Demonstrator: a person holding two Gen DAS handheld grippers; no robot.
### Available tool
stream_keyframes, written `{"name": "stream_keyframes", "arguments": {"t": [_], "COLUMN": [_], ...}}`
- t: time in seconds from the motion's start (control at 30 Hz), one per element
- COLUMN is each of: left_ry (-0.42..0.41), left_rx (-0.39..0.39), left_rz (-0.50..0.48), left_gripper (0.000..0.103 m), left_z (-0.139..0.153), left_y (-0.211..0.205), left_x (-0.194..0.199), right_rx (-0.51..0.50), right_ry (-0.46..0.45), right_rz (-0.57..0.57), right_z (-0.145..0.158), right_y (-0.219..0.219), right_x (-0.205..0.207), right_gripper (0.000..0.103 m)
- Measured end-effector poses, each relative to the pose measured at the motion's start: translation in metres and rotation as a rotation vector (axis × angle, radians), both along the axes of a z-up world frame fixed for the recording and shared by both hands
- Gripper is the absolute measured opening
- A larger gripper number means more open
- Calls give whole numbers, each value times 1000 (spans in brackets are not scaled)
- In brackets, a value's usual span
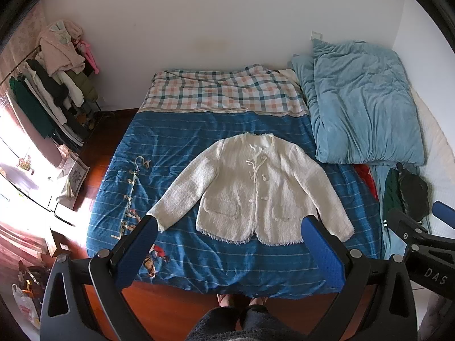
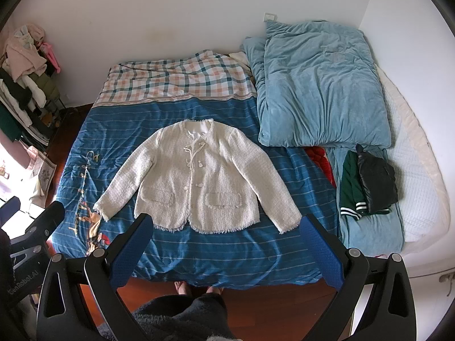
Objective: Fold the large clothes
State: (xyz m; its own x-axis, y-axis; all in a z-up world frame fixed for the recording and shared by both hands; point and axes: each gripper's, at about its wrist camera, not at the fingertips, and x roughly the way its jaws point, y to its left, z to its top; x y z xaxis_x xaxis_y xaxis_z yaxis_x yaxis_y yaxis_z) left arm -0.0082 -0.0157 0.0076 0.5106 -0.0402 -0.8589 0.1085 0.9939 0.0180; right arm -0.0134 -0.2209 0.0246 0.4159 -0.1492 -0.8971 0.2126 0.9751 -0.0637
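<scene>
clothes rack (image 1: 54, 91) far left by wall | left gripper (image 1: 227, 233) held above bed's near edge, fingers spread, empty | cream jacket (image 2: 196, 176) flat, front up, sleeves out, mid blue striped bedspread (image 2: 221, 250) | right gripper (image 2: 227, 227) spread wide, empty | light-blue duvet (image 2: 318, 85) bunched far right

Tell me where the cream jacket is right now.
The cream jacket lies spread flat, front up, mid-frame in both wrist views on the blue striped bedspread, left of the light blue duvet and below the plaid blanket.
</scene>
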Motion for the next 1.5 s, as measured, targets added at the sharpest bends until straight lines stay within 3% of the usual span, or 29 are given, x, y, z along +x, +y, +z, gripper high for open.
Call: {"name": "stream_keyframes", "arguments": {"t": [0.67, 0.73, 0.83, 1.0, 1.13, 1.23, 1.3, 1.43, 1.5], "left_ry": [-24, -47, -96, -105, -43, 33, 66, 155, 217], "left_rx": [-10, -4, 46, 144, 187, 195, 227, 255, 276], "left_rz": [15, 21, 14, 21, 49, 92, 120, 170, 188], "left_gripper": [103, 103, 103, 103, 103, 103, 103, 103, 103], "left_z": [8, 2, -22, -86, -147, -201, -233, -302, -342], "left_y": [-1, 0, -3, -16, -29, -45, -56, -65, -70], "left_x": [19, 32, 57, 101, 134, 164, 180, 204, 217], "right_rx": [13, 39, 90, 169, 358, 544, 680, 944, 1025], "right_ry": [-2, -12, -21, -1, 89, 126, 93, 101, 69], "right_rz": [-24, -48, -134, -355, -551, -712, -790, -1011, -1099], "right_z": [8, 15, -3, -81, -178, -267, -325, -469, -536], "right_y": [2, 3, -14, -84, -155, -205, -231, -270, -283], "right_x": [0, 7, 18, 28, 28, 18, 11, -2, -5], "right_gripper": [103, 103, 103, 99, 64, 64, 64, 67, 67]}}
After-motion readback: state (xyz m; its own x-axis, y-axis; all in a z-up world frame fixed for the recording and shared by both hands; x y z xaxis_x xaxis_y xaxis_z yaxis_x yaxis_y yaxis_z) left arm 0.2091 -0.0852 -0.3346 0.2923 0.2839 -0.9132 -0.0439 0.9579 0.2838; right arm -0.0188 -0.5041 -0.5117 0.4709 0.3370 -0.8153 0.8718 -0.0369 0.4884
